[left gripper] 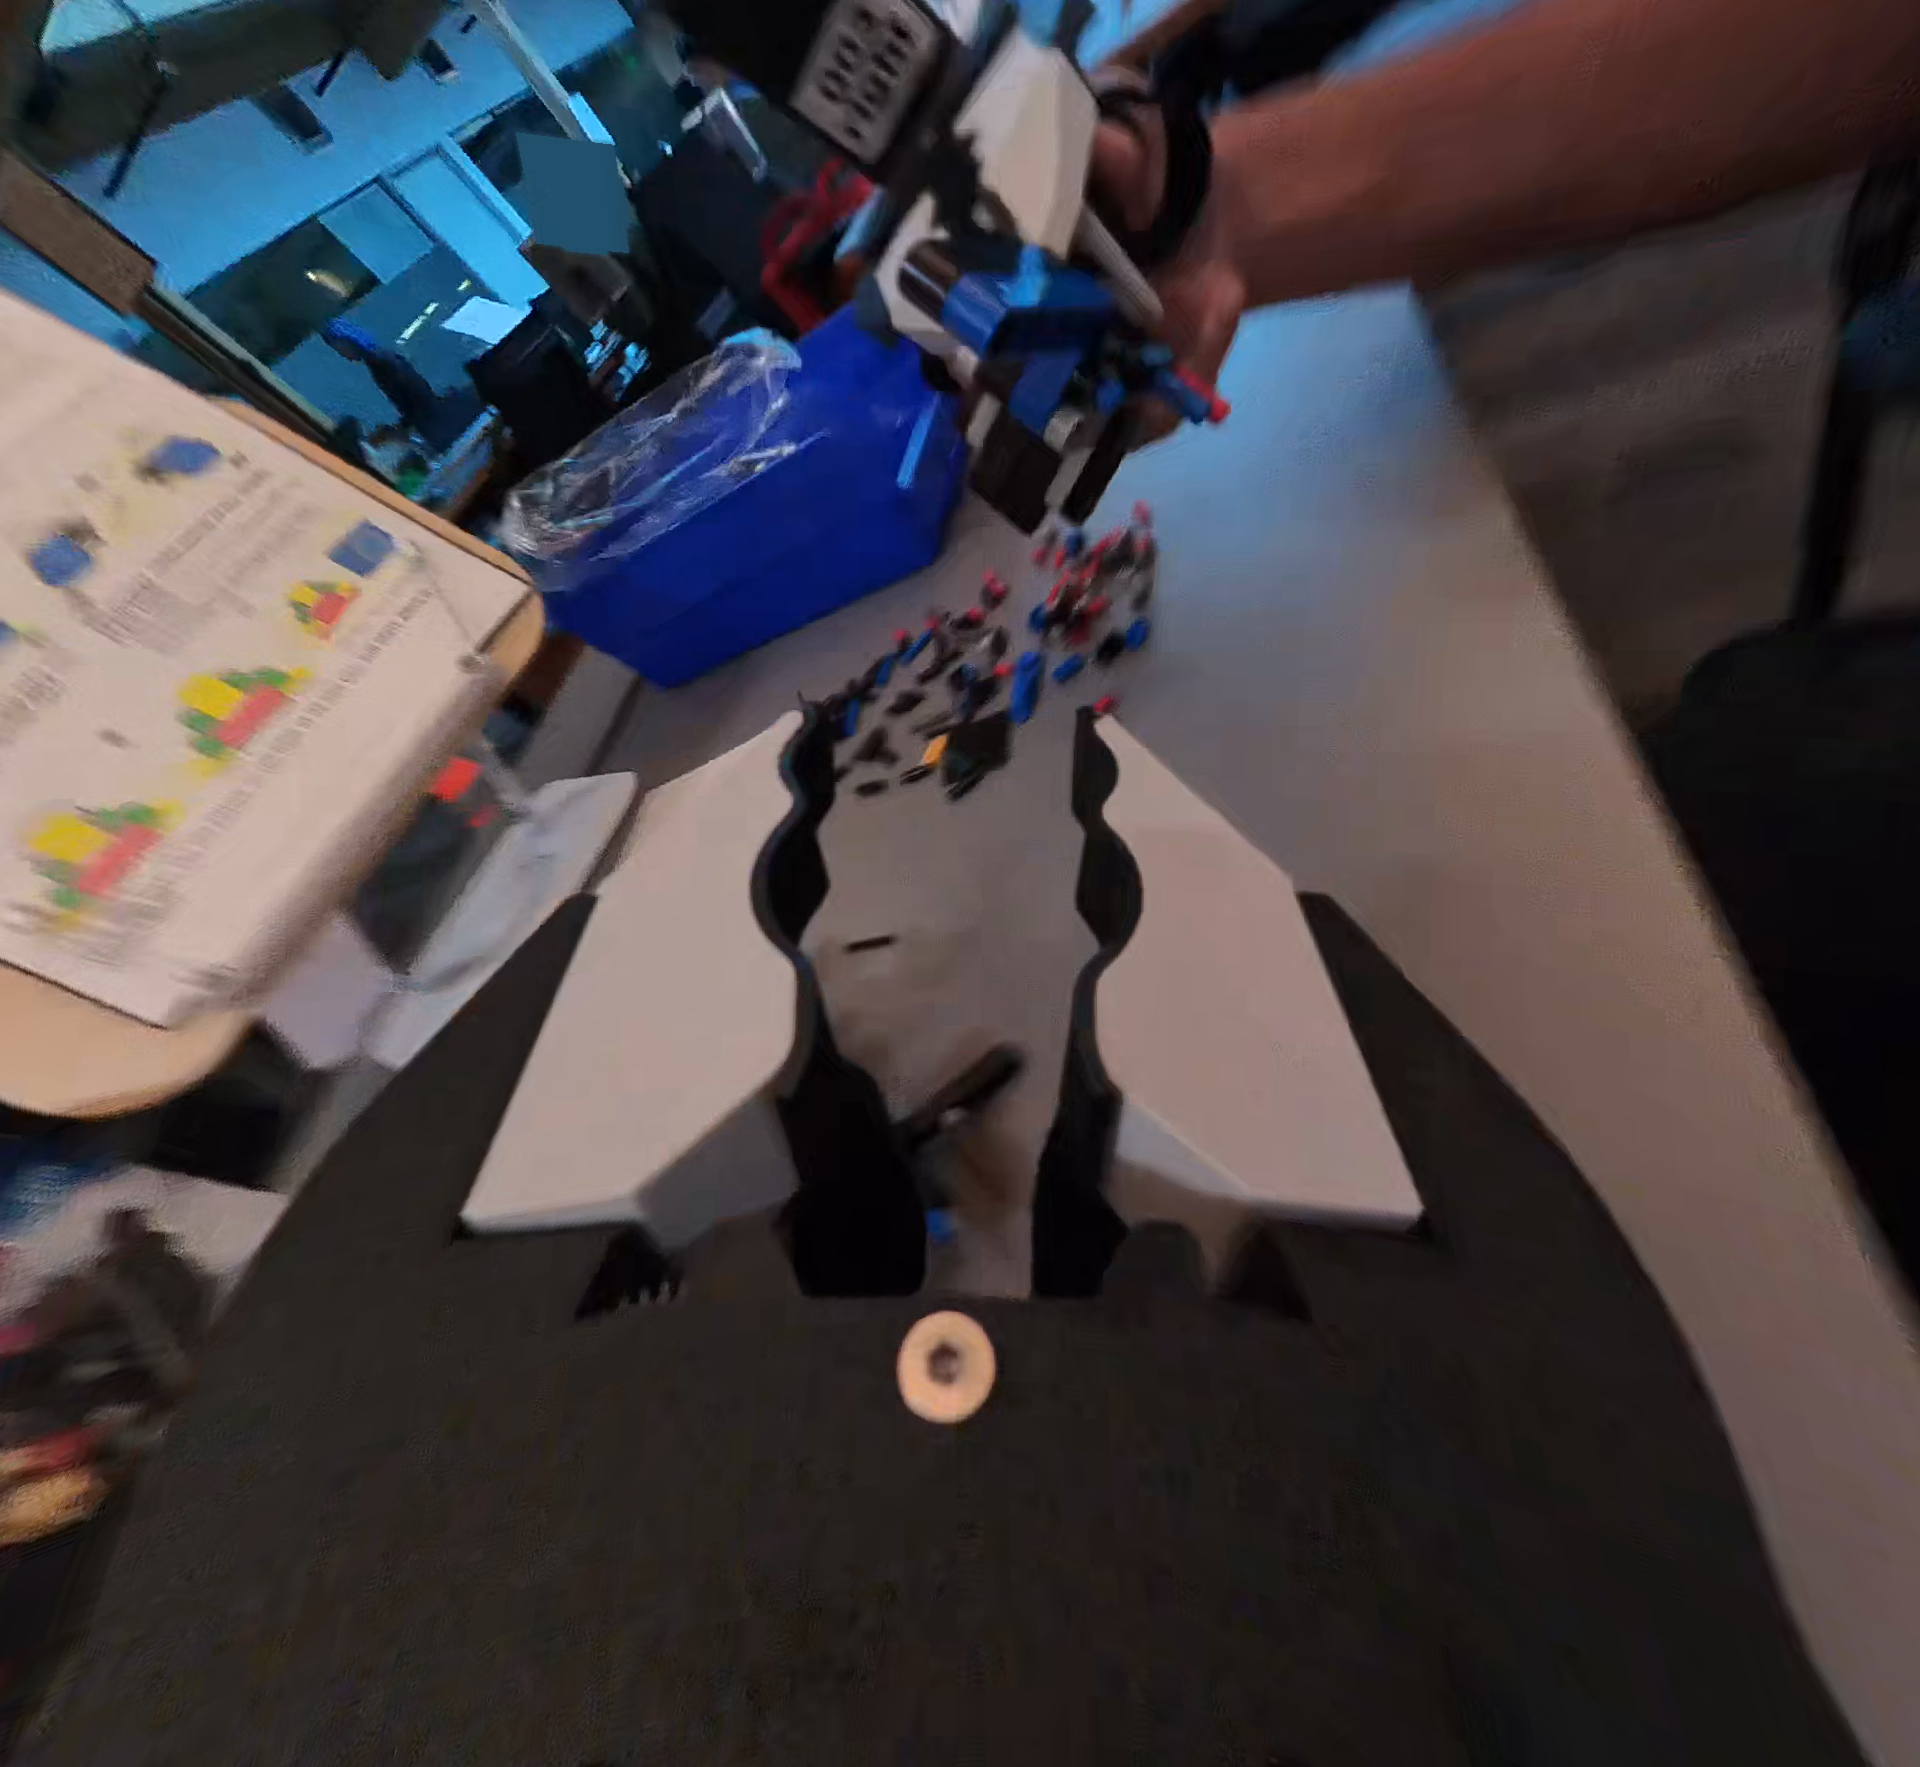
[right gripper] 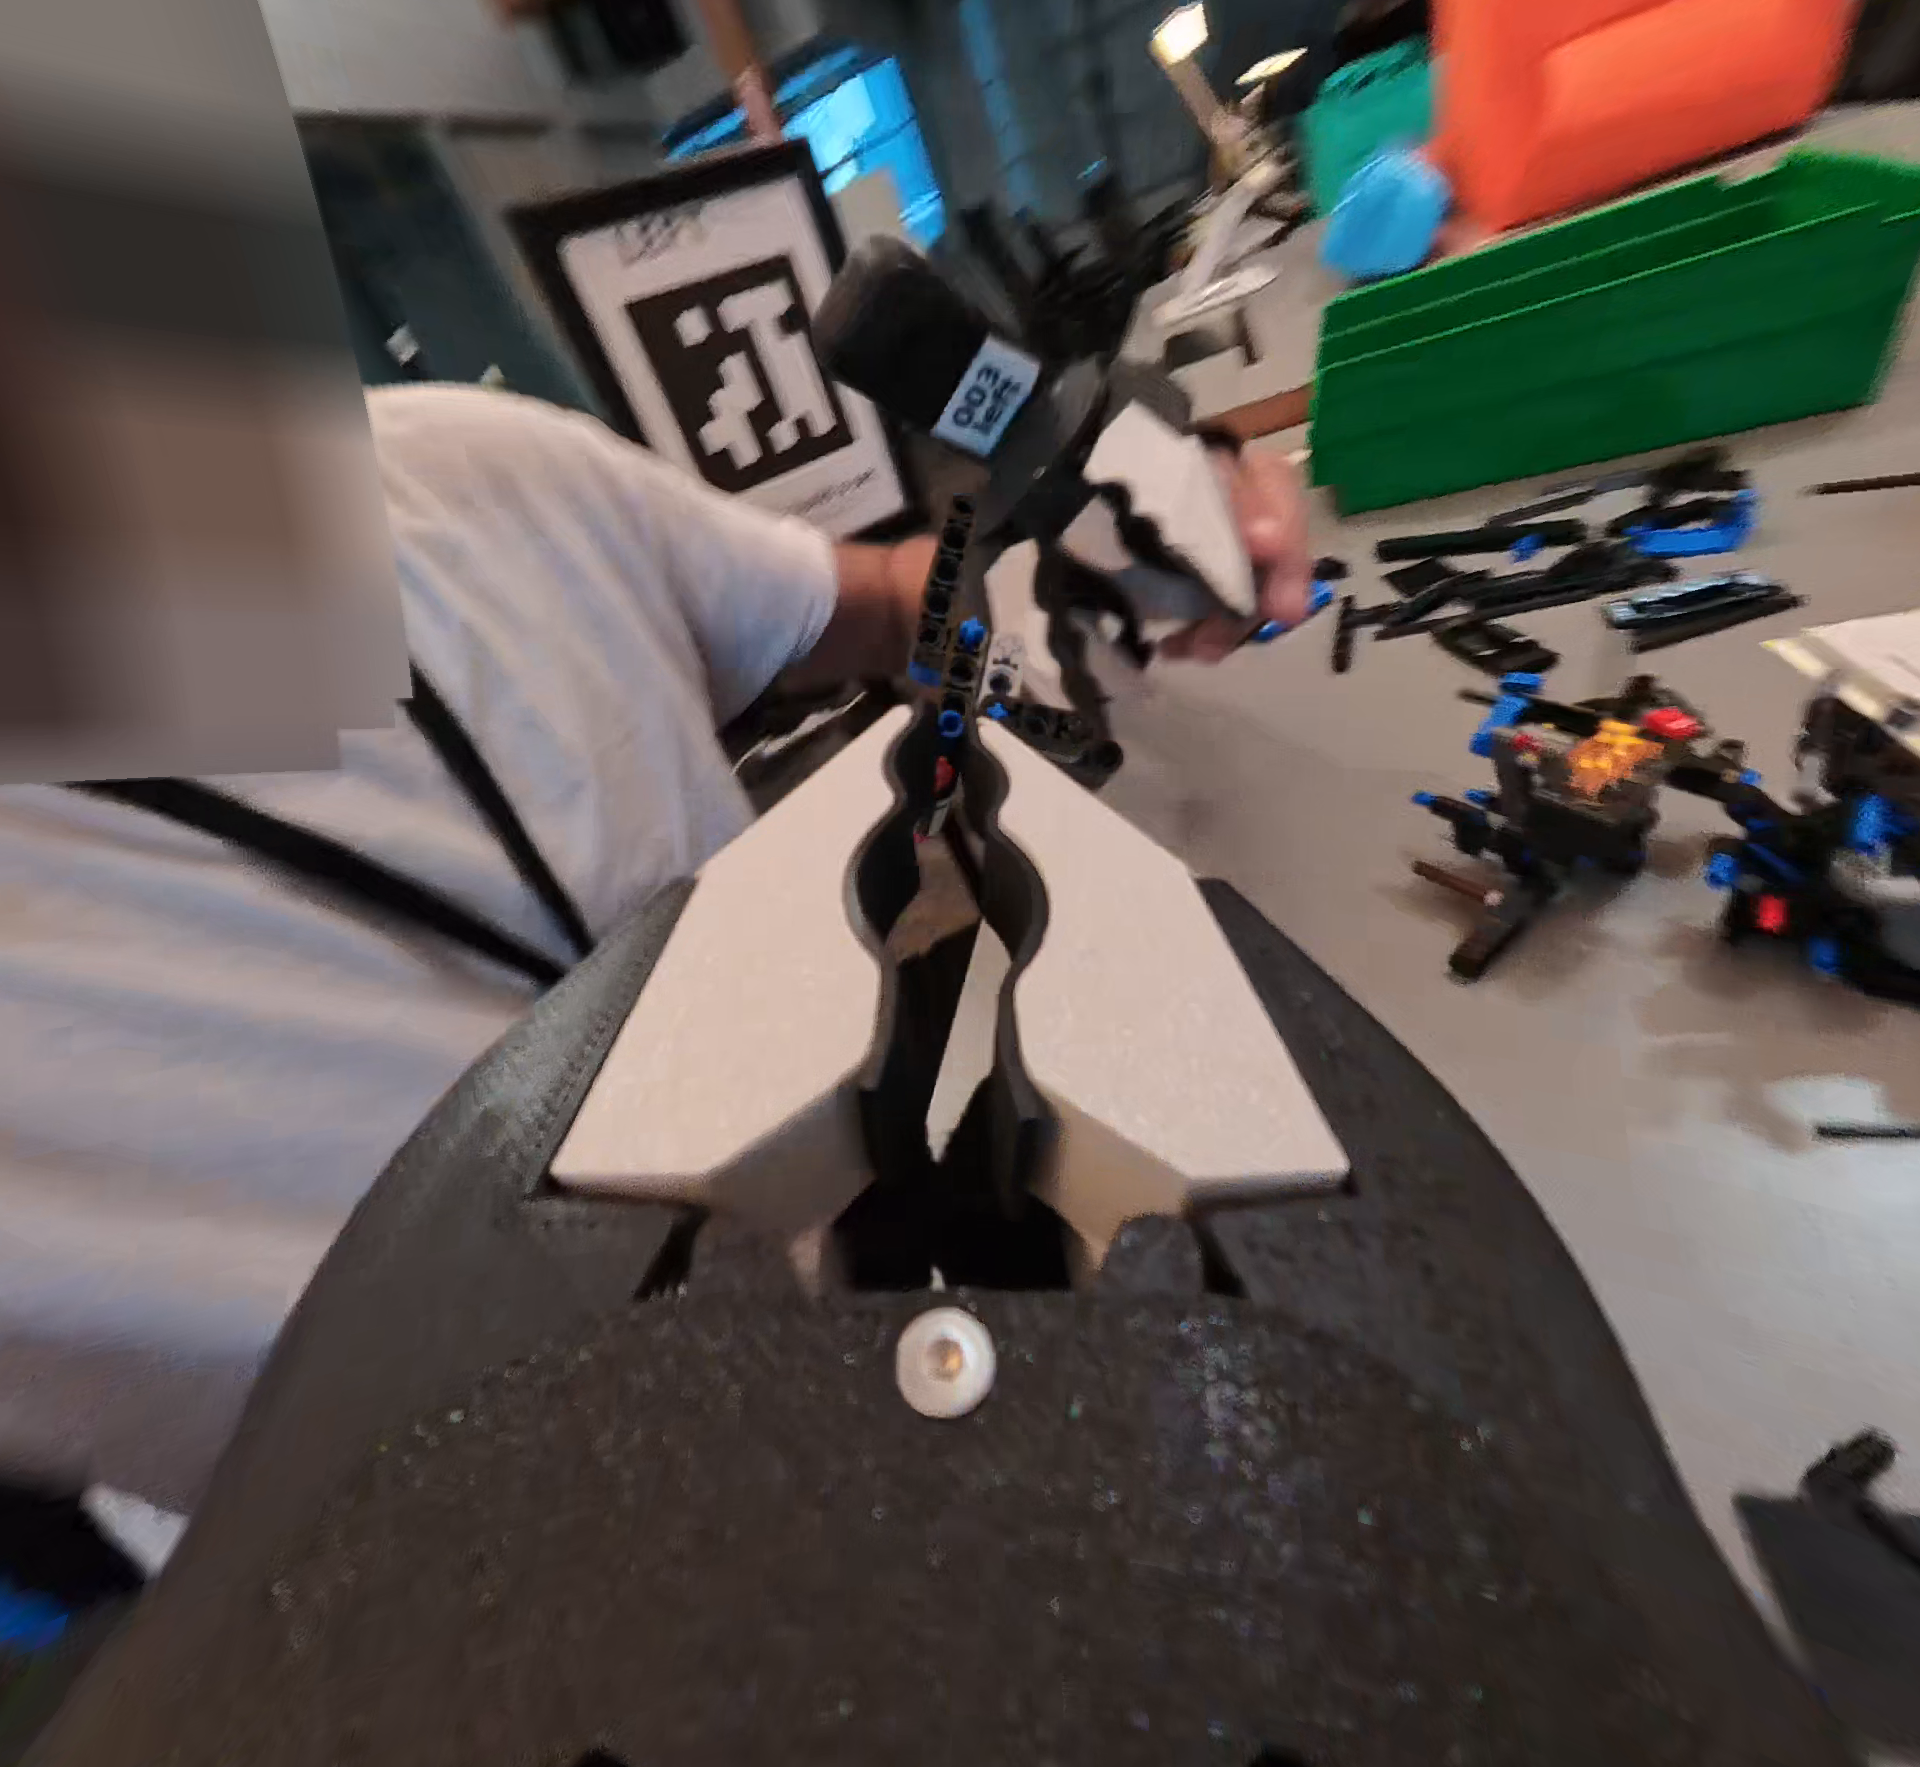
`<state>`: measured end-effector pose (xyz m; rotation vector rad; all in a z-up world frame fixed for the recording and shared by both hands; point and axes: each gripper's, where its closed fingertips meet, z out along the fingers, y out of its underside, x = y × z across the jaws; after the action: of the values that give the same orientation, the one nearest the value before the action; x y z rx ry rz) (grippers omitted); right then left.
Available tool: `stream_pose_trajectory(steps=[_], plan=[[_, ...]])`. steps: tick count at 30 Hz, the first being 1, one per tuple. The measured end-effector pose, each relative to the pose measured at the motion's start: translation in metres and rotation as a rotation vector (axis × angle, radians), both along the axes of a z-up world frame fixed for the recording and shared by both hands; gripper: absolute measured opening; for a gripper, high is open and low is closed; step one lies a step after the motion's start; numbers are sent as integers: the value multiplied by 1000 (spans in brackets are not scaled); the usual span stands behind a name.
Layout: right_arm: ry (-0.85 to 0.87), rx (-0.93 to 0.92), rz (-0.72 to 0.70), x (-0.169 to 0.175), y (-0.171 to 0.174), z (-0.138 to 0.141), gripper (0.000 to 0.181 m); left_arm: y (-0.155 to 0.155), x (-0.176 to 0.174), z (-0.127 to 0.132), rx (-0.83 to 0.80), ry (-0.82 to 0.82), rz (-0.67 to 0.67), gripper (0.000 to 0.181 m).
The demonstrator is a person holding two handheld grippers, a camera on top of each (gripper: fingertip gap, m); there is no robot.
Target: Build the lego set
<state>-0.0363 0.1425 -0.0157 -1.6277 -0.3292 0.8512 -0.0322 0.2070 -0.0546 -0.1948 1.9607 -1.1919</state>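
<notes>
My right gripper [right gripper: 948,730] is clamped on a small lego piece [right gripper: 948,637]: a black holed beam standing up past the fingertips, with blue pins and a short black arm jutting off to one side. It is up in the air, well above the desk [right gripper: 1299,938]. My left gripper [left gripper: 940,730] is spread wide with nothing between its fingers, hovering over the loose parts [left gripper: 997,657] scattered on the desk near the blue bin [left gripper: 769,554].

I judge the piece light and stiff, hard plastic that could slip against my pads. The beam itself should take a firm squeeze. The pinned joints are the weak points: a twist or a side pull could pop a pin or swing the short arm. I would keep my hold on the flat sides of the beam, low, near where the pins cluster, leaving the open holes free for mating.

The larger black-and-blue build [right gripper: 1558,803] sits on the desk to my right; it looks bulkier and more fragile, best taken by its frame.
</notes>
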Motion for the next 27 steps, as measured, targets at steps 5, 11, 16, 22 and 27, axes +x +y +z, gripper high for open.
stream_pose_trajectory(steps=[5, 11, 16, 22, 27], plan=[[-33, -85, 240, 1, 24, -10, 2, -15, 10, -22, 302, -20, -92, 57], [-15, -161, 315, 1, 51, -37, 3, -10, 19, -22, 130, -31, -107, 65], [11, -186, 304, 3, 63, -48, 3, -3, 11, -31, 99, -107, -115, 34], [-15, -163, 154, 20, 85, -54, 5, 15, 25, -36, 37, -67, 19, 33], [-324, -31, -166, 46, 94, -47, 31, 30, 43, -40, -83, 42, 99, 33]])
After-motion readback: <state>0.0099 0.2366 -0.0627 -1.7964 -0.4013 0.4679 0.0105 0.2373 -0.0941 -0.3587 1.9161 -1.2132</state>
